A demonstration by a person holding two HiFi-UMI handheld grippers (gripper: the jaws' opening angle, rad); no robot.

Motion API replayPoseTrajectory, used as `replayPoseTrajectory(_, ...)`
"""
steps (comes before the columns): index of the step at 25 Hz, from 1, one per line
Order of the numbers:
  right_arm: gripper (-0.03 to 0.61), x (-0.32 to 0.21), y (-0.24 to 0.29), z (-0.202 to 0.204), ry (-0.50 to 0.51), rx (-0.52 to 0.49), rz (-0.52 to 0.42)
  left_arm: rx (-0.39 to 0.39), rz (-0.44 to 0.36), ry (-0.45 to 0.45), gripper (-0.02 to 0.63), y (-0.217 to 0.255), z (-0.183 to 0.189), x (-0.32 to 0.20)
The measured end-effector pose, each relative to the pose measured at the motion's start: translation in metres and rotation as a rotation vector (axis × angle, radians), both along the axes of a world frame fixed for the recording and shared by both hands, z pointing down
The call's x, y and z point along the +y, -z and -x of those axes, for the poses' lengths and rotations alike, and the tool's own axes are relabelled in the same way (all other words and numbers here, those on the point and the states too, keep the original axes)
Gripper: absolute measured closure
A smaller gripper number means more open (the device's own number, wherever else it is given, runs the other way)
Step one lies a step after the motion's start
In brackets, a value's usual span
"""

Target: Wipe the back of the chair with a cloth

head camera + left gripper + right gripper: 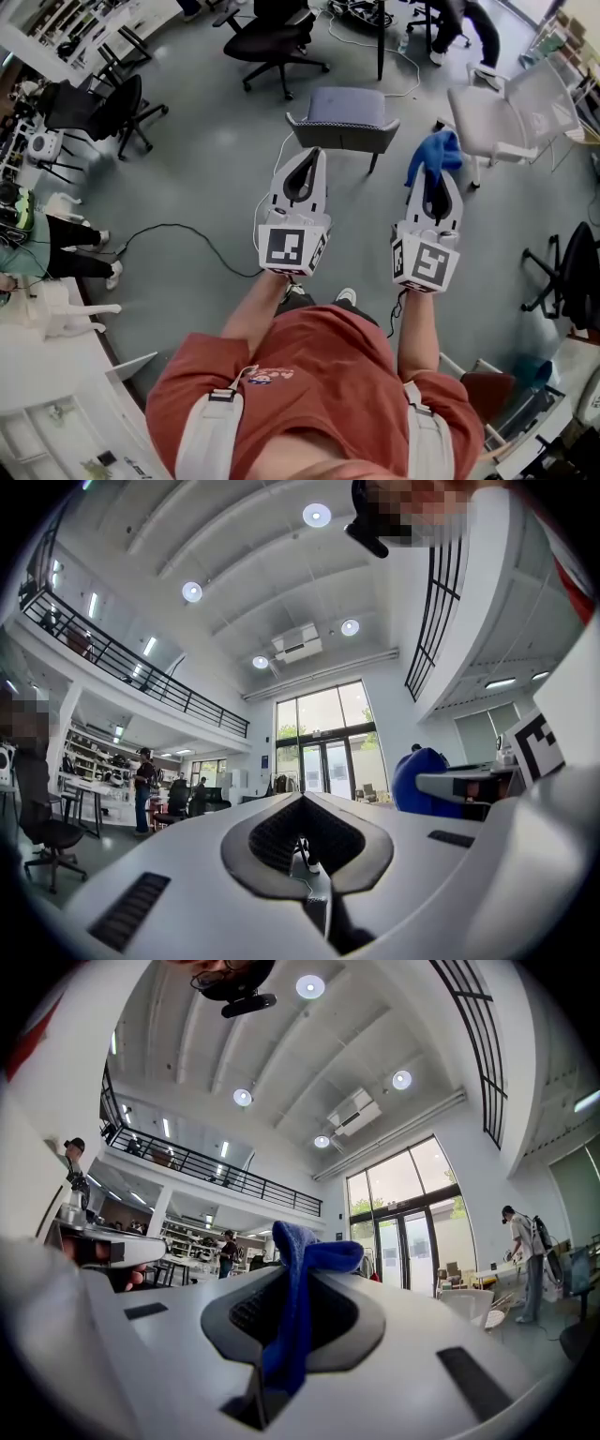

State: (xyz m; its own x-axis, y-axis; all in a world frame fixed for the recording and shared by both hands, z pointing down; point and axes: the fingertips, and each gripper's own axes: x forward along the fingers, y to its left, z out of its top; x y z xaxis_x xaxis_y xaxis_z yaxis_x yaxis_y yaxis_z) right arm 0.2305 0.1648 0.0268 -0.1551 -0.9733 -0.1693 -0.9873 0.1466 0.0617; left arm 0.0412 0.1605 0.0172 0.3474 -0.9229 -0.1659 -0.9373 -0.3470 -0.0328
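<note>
right gripper point(433, 183) pinches blue cloth point(434, 155), right of centre | left gripper point(307, 155) pressed together, empty | chair point(345, 117) upper centre, not touched | risk: thin pinch, rubbing may pull cloth out

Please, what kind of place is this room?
Probably a big open lab or workshop office: rolling office chairs, stocked shelves, and a high ceiling with a railed balcony.
</note>
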Motion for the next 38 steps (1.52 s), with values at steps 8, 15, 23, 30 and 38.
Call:
replayPoseTrajectory(8, 0.52, -0.014, -0.02, -0.022, 0.026, -0.029, 0.029, -0.02, 0.015, 0.019, 0.6, -0.014, -0.028, -0.008)
replayPoseTrajectory(15, 0.522, -0.037, -0.031, 0.008, 0.037, 0.011, 0.047, 0.005, 0.021, 0.038, 0.6, -0.026, -0.004, -0.032)
replayPoseTrajectory(23, 0.522, -0.106, -0.066, 0.062, 0.001, 0.076, 0.095, 0.014, 0.135, 0.008, 0.6, -0.083, 0.05, -0.107)
replayPoseTrajectory(30, 0.522, -0.171, -0.078, 0.108, -0.048, 0.115, 0.139, 0.041, 0.159, -0.039, 0.6, -0.102, 0.096, -0.181)
replayPoseTrajectory(38, 0.522, -0.203, -0.067, 0.11, -0.08, 0.139, 0.107, 0.044, 0.136, -0.094, 0.6, -0.09, 0.089, -0.225)
